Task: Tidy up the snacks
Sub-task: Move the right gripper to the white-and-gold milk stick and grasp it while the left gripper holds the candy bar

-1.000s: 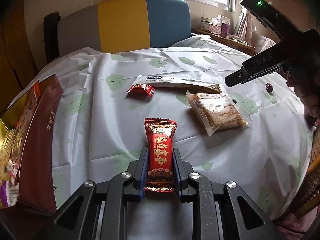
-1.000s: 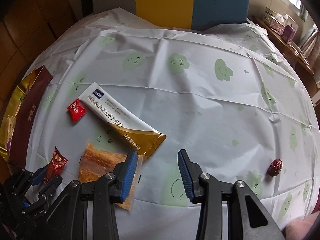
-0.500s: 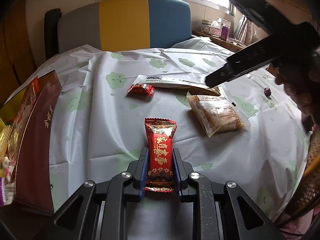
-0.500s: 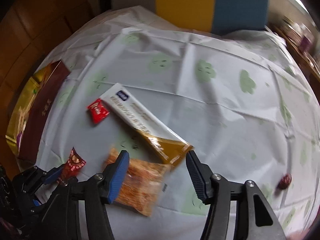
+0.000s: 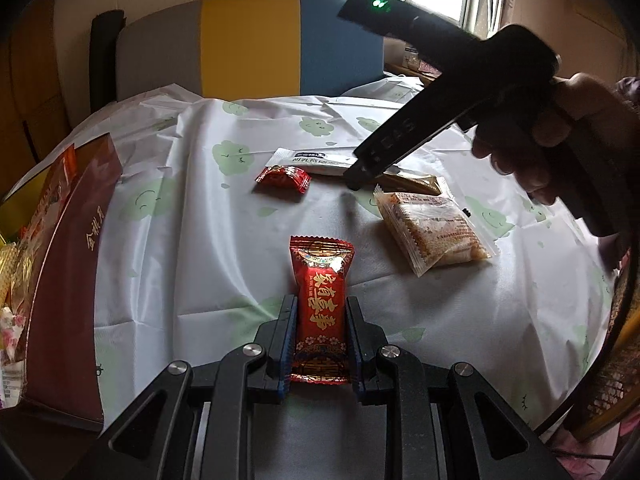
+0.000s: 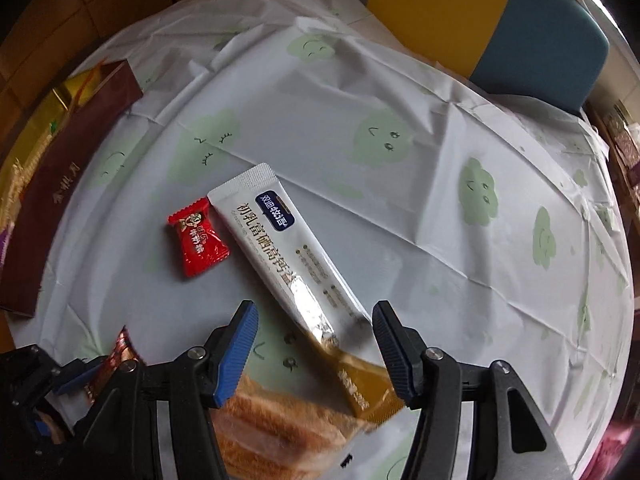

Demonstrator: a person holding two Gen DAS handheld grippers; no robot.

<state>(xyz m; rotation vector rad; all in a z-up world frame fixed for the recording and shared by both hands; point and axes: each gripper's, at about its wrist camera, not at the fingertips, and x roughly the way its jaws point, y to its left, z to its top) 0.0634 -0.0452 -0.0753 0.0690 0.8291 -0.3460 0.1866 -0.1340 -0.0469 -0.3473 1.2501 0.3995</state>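
The right gripper [image 6: 314, 336] angled down over the table's middle, jaws wide around the sachet [image 6: 288, 256]. The left gripper [image 5: 321, 320] clamped a red candy [image 5: 322, 304].

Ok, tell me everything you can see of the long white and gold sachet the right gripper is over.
The long sachet is a slim, flat stick pack of glossy foil-like film: white for most of its length with a dark blue logo patch and Chinese lettering, gold at the near end. It looks sealed, with a crimped far end. It lies flat and diagonal on the tablecloth, beside the small red candy. The open right gripper straddles its gold end; contact is unclear.
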